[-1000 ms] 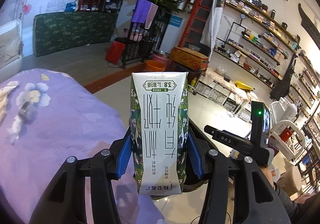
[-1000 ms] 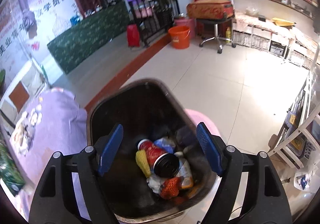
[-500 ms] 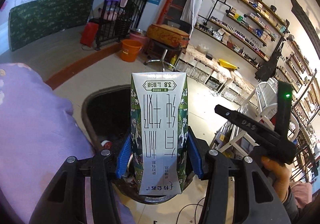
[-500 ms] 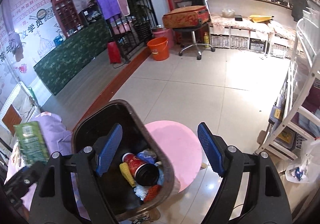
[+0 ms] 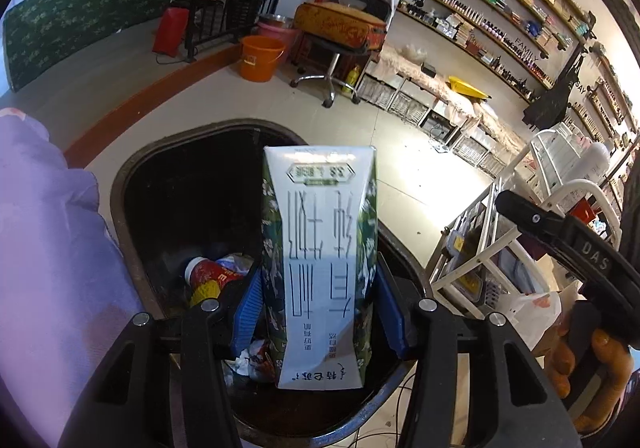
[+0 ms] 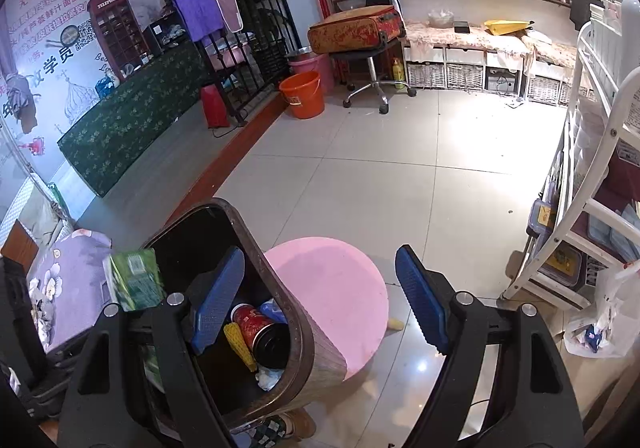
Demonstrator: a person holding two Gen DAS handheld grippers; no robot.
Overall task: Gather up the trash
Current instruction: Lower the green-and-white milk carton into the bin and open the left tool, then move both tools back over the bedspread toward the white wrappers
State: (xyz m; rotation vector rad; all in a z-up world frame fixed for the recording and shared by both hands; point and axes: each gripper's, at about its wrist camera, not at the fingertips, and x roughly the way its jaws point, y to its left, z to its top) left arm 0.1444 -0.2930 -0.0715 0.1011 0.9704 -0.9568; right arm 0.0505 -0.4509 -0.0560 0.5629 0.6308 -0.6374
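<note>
The tall white-and-green printed milk carton was held upright between the blue pads of the left gripper, whose jaws were opening slightly at this moment; the pads were seen against the carton's sides, so the grasp had not yet been given up. Directly beyond and beneath the jaws lay the open mouth of the dark brown, round-cornered plastic trash bin. In the right wrist view the same carton was seen just above the bin's left rim.

The task was judged well advanced: a red can, a yellow wrapper and crumpled white paper had already been collected inside the bin. Left to do, as far as could be told, were the release of the carton into the bin and any further pieces, which were not shown.

The right gripper was empty, its jaws spread wide, the left pad over the bin's opening and the right pad over the tiled floor beyond the round pink stool.

Compared with a second earlier, the carton had been carried from above the purple floral cloth to over the bin, and the right jaws had been drawn aside from the bin's centre.
</note>
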